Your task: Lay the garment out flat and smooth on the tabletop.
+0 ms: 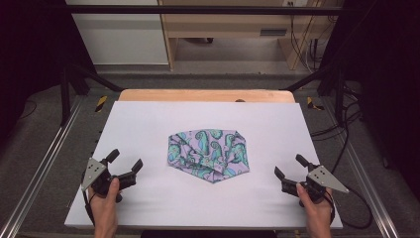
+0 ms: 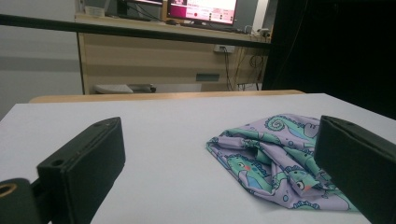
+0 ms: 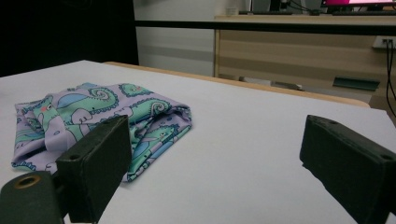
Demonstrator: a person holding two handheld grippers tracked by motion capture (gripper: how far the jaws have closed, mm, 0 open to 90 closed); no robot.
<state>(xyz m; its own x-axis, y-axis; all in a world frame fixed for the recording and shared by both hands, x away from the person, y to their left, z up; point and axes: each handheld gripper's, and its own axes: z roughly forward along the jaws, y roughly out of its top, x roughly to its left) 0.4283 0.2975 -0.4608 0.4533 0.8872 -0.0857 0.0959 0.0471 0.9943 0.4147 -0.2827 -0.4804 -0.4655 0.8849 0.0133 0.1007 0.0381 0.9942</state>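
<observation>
Item 1: table point(image 1: 148, 124), a white rectangular surface with a strip of bare wood showing along its far edge. It stands inside a frame of black bars and metal rails.

Item 2: cloth point(image 1: 208, 154), 1 piece, lilac with a teal and blue seahorse print. It lies crumpled and loosely folded near the middle of the table, its far edge roughly flat and its near edge coming to a blunt point. In the left gripper view the cloth point(image 2: 271, 154) sits ahead and to the right, partly behind the right-hand jaw. In the right gripper view the cloth point(image 3: 93, 121) sits ahead and to the left, partly behind the left-hand jaw.

Item 3: left gripper point(image 1: 124, 161), held in the person's left hand point(image 1: 105, 201) over the near left part of the table. Jaws spread wide, nothing between them. It is well apart from the cloth.

Item 4: right gripper point(image 1: 290, 165), held in the person's right hand point(image 1: 315, 203) over the near right part of the table. Jaws spread wide, nothing between them. It is also well apart from the cloth.

Item 5: background furniture, a wooden desk point(image 2: 154, 65) beyond the table, with a lit monitor point(image 2: 202, 9) on top.
</observation>
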